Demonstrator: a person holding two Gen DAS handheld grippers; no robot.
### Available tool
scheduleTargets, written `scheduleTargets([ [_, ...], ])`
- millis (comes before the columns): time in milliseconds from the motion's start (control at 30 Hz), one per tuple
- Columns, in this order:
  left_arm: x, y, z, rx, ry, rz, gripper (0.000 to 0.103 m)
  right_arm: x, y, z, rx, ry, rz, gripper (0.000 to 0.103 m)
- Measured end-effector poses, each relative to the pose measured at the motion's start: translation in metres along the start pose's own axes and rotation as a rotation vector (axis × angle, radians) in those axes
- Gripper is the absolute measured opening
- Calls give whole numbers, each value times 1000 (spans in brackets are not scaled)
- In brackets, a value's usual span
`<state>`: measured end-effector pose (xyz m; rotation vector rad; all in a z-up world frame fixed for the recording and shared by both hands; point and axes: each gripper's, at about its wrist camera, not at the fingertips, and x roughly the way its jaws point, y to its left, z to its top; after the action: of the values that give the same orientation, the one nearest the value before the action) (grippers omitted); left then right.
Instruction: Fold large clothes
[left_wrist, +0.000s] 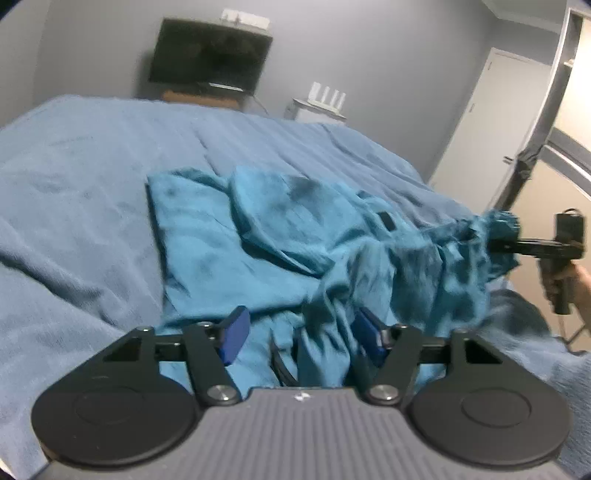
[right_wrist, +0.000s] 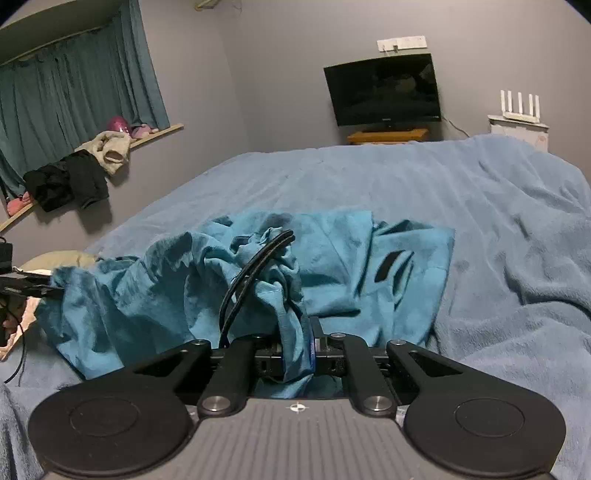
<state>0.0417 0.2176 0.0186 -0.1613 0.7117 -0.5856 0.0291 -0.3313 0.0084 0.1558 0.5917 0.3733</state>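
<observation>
A large teal garment (left_wrist: 258, 229) lies crumpled on the blue bed blanket (left_wrist: 74, 184). My left gripper (left_wrist: 301, 334) is open, its blue pads apart, with folds of the garment's near edge between and under them. My right gripper (right_wrist: 295, 350) is shut on a bunched edge of the garment (right_wrist: 332, 266), and a black cable loops up beside the pinched cloth. In the left wrist view the right gripper (left_wrist: 491, 240) holds the cloth lifted at the right. In the right wrist view the left gripper (right_wrist: 48, 290) shows at the far left edge, at the cloth's left end.
A dark TV (right_wrist: 384, 92) hangs on the far wall above a wooden shelf. A white router (right_wrist: 519, 107) stands on a white box. Clothes (right_wrist: 74, 177) hang on a window ledge under teal curtains. A white door (left_wrist: 491, 118) is at the right.
</observation>
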Motion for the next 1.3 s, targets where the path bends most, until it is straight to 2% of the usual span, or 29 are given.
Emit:
scheduleTargets([
  [133, -4, -6, -13, 2, 33, -45, 64, 9, -8, -8, 29, 25, -1, 12],
  [233, -11, -21, -22, 115, 63, 6, 61, 14, -10, -11, 44, 34, 11, 12],
  [267, -10, -25, -24, 155, 76, 20, 40, 15, -11, -11, 43, 33, 15, 12],
  [300, -10, -27, -24, 166, 97, 20, 26, 17, -11, -11, 39, 31, 20, 13],
  [333, -8, -27, -24, 156, 116, 27, 18, 17, -11, -11, 36, 28, 28, 17],
  [367, -7, -27, -24, 148, 116, 52, 16, 16, -12, -11, 35, 23, 36, 27],
  [400, -6, -27, -22, 150, 113, 66, 15, 16, -14, -11, 33, 17, 46, 31],
  [467, -3, -26, -19, 149, 100, 81, 13, 16, -19, -12, 45, 7, 72, 56],
  [533, -1, -27, -15, 148, 74, 98, 12, 16, -25, -15, 72, 9, 119, 63],
  [633, 4, -27, -5, 147, 27, 110, 12, 22, -28, -21, 72, 35, 177, 63],
  [700, 9, -28, 2, 155, 3, 119, 12, 22, -24, -26, 39, 47, 208, 62],
  [733, 11, -29, 6, 160, -7, 124, 11, 20, -21, -28, 21, 49, 214, 51],
  [767, 13, -29, 8, 160, -15, 127, 11, 19, -20, -29, 13, 55, 223, 24],
  [800, 15, -29, 11, 161, -22, 127, 10, 18, -19, -30, 17, 64, 230, 16],
  [933, 25, -27, 28, 168, -56, 152, 10, 0, -13, -18, 8, -18, 171, 11],
  [1067, 43, -20, 61, 188, -134, 213, 10, -6, -9, 21, -36, -107, 91, 10],
  [1167, 64, -14, 90, 237, -211, 289, 10, 10, -13, 52, -37, -168, 11, 10],
  [1300, 111, 3, 126, 285, -218, 381, 10, 62, -28, 86, 21, -219, -89, 10],
])
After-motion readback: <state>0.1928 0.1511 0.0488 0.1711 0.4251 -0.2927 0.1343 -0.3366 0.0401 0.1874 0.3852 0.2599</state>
